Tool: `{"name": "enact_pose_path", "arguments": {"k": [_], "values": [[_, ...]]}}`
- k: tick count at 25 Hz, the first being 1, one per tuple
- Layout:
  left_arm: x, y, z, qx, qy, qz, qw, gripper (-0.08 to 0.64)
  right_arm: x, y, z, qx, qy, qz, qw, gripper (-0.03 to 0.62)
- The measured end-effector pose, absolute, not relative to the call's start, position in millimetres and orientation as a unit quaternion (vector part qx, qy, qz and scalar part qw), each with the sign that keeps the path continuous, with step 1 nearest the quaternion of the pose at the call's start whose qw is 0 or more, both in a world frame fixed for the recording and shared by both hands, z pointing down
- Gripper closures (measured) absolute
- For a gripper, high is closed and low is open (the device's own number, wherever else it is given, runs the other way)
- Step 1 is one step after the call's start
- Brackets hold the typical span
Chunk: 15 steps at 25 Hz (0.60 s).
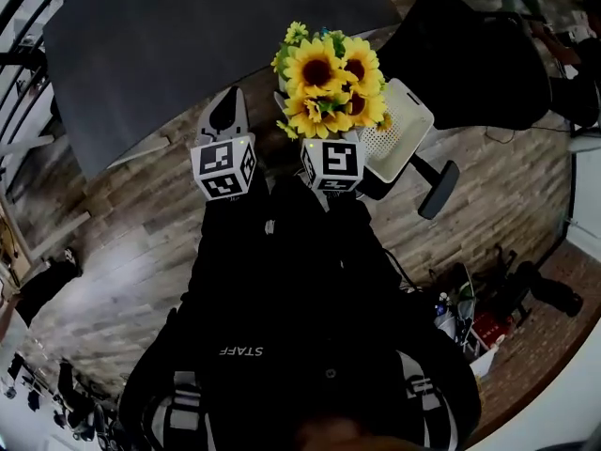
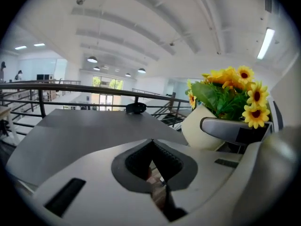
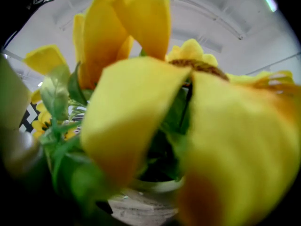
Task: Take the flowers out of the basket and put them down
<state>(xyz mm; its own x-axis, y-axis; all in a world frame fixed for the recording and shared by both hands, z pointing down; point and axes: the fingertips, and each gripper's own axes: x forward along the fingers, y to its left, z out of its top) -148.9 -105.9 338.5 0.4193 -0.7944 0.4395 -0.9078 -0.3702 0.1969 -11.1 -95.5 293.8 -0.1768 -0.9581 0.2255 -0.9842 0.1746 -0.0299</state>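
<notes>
A bunch of yellow sunflowers (image 1: pixel 329 75) with green leaves stands just ahead of my right gripper (image 1: pixel 325 142), whose jaws lie hidden under the blooms. The white perforated basket (image 1: pixel 402 128) is right beside them. In the left gripper view the flowers (image 2: pixel 231 94) rise out of the cream basket (image 2: pixel 203 128), and a grey part of the right gripper (image 2: pixel 225 128) crosses its front. Petals (image 3: pixel 141 112) fill the right gripper view, with a pale round rim (image 3: pixel 157 185) below them. My left gripper (image 1: pixel 225 113) (image 2: pixel 151 142) is held to the left, jaws together and empty.
A dark grey table (image 1: pixel 188 45) (image 2: pixel 80 131) lies ahead of the left gripper, with a small black object (image 2: pixel 136 108) at its far edge. A black seat or bag (image 1: pixel 470 54) sits at the back right. Below is wooden flooring (image 1: pixel 122 242), with clutter (image 1: pixel 479 318) at the right.
</notes>
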Motion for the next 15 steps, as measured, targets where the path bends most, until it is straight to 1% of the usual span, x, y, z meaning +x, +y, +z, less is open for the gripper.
{"name": "enact_pose_path", "arguments": {"k": [2,7,9,15], "values": [[-191.2,-125.9,340.2,0.803,-0.541,0.136,0.207,0.557,-52.8,-120.7,296.3,0.618,-0.777,0.086,0.079,0.009],[-321.6,-192.7,369.4,0.772,-0.583,0.143,0.207,0.558,-185.5,-200.0,331.5,0.574,-0.808,0.096,0.097,0.009],[-336.5,-196.8,371.1,0.759,-0.599,0.143,0.211,0.558,-201.9,-208.9,336.9,0.556,-0.819,0.098,0.102,0.009],[-322.4,-178.0,366.9,0.734,-0.626,0.156,0.213,0.557,-193.3,-205.9,343.9,0.521,-0.840,0.110,0.105,0.009]]}}
